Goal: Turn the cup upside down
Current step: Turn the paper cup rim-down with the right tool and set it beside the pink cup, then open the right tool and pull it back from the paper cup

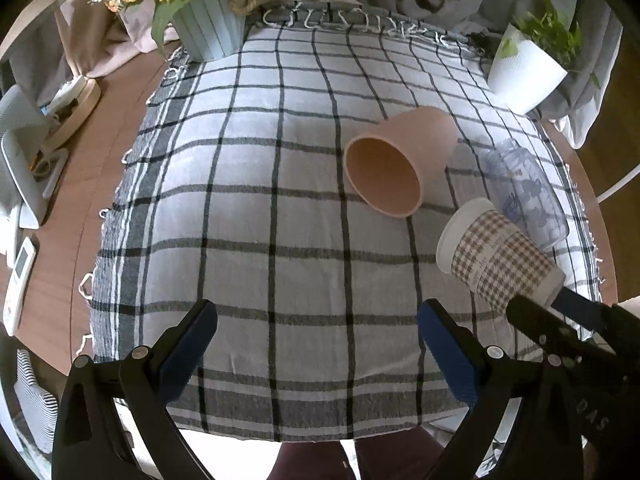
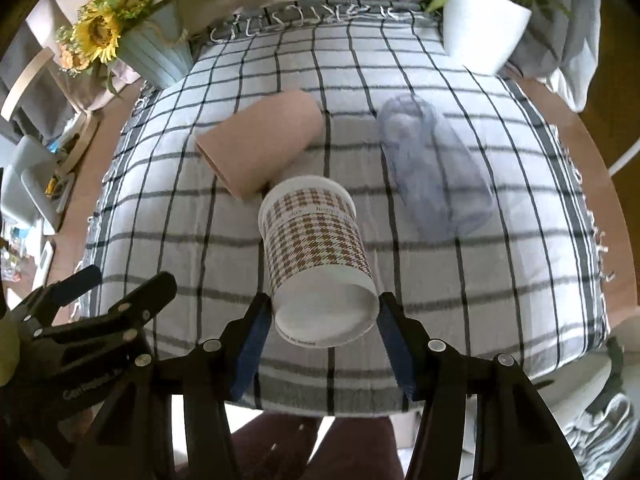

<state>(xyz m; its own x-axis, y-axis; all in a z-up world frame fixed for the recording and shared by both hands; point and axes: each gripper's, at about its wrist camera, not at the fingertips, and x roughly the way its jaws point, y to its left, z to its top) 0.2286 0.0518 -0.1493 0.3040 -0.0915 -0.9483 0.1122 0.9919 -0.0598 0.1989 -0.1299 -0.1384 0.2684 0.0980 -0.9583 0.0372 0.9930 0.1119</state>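
A paper cup with a brown houndstooth pattern [image 2: 316, 256] is held in my right gripper [image 2: 322, 320], which is shut on its base end. The cup is tilted, its rim pointing away and down toward the checked cloth [image 2: 500, 280]. In the left wrist view the same cup [image 1: 496, 258] hangs at the right, above the cloth, with the right gripper [image 1: 556, 308] behind it. My left gripper [image 1: 316, 332] is open and empty over the near part of the cloth [image 1: 260, 220].
A pink cup [image 1: 396, 160] [image 2: 260, 140] lies on its side mid-cloth. A clear blue-printed glass [image 1: 528, 196] [image 2: 432, 172] lies on its side at the right. A sunflower vase [image 1: 208, 20] and a white plant pot [image 1: 524, 68] stand at the far corners. A remote [image 1: 18, 280] lies left.
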